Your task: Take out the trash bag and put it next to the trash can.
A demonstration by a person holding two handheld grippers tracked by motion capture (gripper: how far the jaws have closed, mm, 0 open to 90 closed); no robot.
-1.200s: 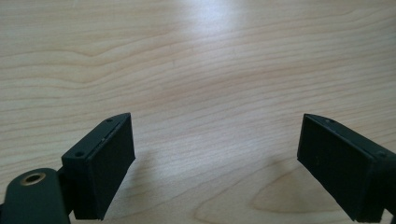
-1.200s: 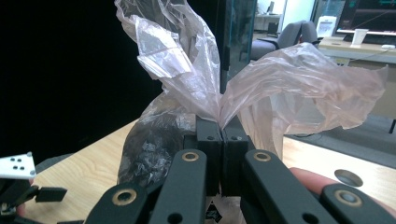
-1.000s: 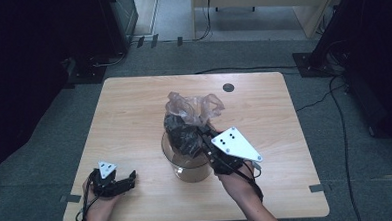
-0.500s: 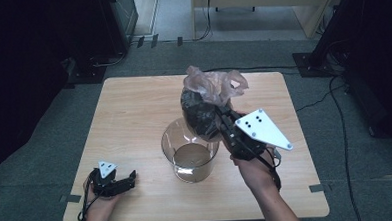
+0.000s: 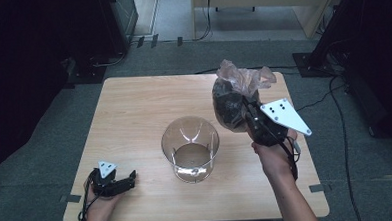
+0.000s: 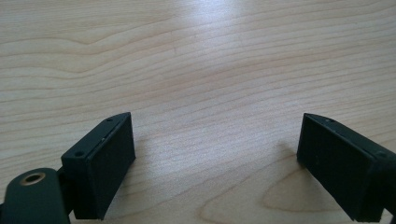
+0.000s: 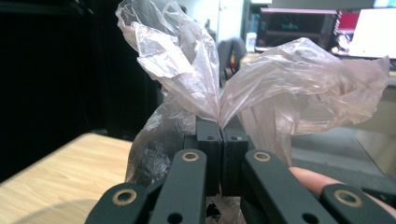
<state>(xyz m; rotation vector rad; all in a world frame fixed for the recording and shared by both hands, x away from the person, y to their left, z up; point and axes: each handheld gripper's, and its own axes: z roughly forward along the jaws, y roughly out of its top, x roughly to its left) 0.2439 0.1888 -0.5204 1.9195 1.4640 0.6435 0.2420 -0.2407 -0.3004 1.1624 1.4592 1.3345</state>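
A: Where is the bag (image 5: 231, 101) now?

B: It hangs in the air off the right gripper (image 5: 252, 115), over the right part of the table (image 5: 134, 108). In the high view its dark, lumpy load sits just left of the gripper, and the crumpled pinkish plastic flares out above.

A: And how do the jaws meet it?

B: In the right gripper view the two jaws are pressed tight together on the gathered neck of the bag (image 7: 210, 100). The film splays out in two wings above the pinch, one to each side, and the filled part droops down on the left side of the jaws. So the right gripper (image 7: 219, 133) is clenched on the bag's neck.

A: Is the bag touching the jar (image 5: 190, 148)?

B: No. The clear glass jar stands upright near the middle of the table, and the bag is up and to its right, apart from it. The jar looks to have something brownish at the bottom; what it is cannot be told.

A: And the left gripper (image 5: 129, 179)?

B: It rests low at the near left corner of the table. In its own view the left gripper (image 6: 215, 158) has its jaws spread wide, bare wood between them, holding nothing.
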